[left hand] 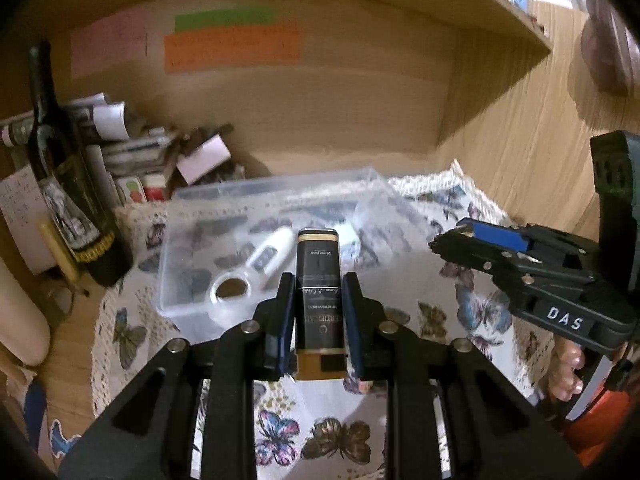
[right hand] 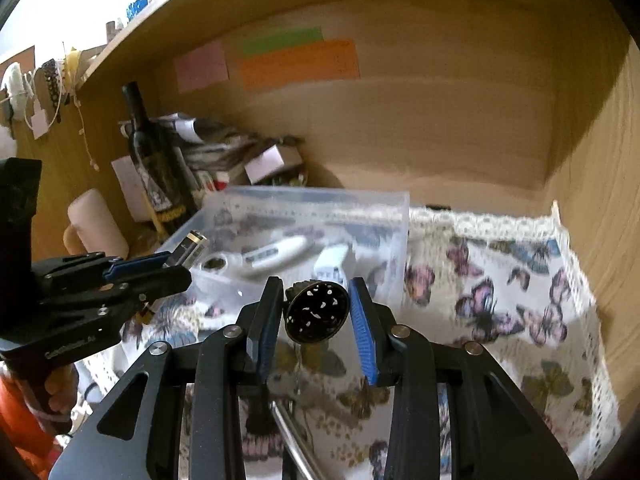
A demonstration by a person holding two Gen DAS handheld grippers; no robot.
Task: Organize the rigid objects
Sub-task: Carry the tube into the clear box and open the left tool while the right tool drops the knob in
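My left gripper is shut on a black and gold oblong box, held just in front of a clear plastic bin; the gripper shows from the side in the right wrist view with the box at the bin's near left corner. My right gripper is shut on a dark round patterned disc with a metal handle, held near the bin's front wall. In the bin lie a white thermometer, a white ring-shaped piece and a white block.
A butterfly-print cloth covers the wooden shelf floor. A dark wine bottle stands at the left with stacked papers and small boxes behind it. A cream cylinder lies at the far left. Coloured notes hang on the back wall.
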